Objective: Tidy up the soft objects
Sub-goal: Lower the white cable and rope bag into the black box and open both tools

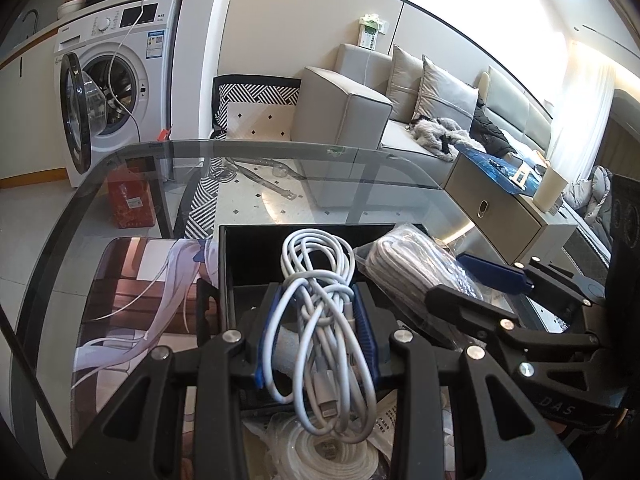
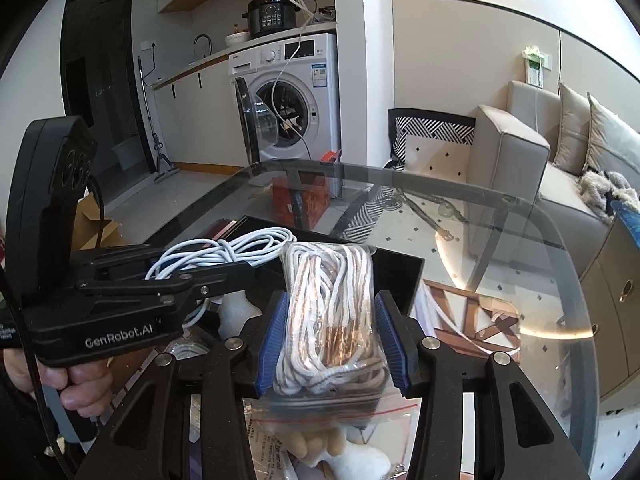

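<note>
white cable (image 1: 320,320) is squeezed between the blue pads of the left gripper (image 1: 316,332), so the loops are kept in 1 bundle. bagged cord (image 2: 332,312) sits between the pads of the right gripper (image 2: 332,340), which look pressed on its sides. both bundles are held over the black box (image 1: 256,252) near the front edge of the glass table (image 2: 500,220), likely to be put inside.

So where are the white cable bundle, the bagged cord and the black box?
white cable bundle (image 1: 320,320): left wrist view, on its twisted middle.
bagged cord (image 2: 330,312): right wrist view, on the coils inside the bag.
black box (image 1: 256,256): left wrist view, on its dark inner floor.
</note>
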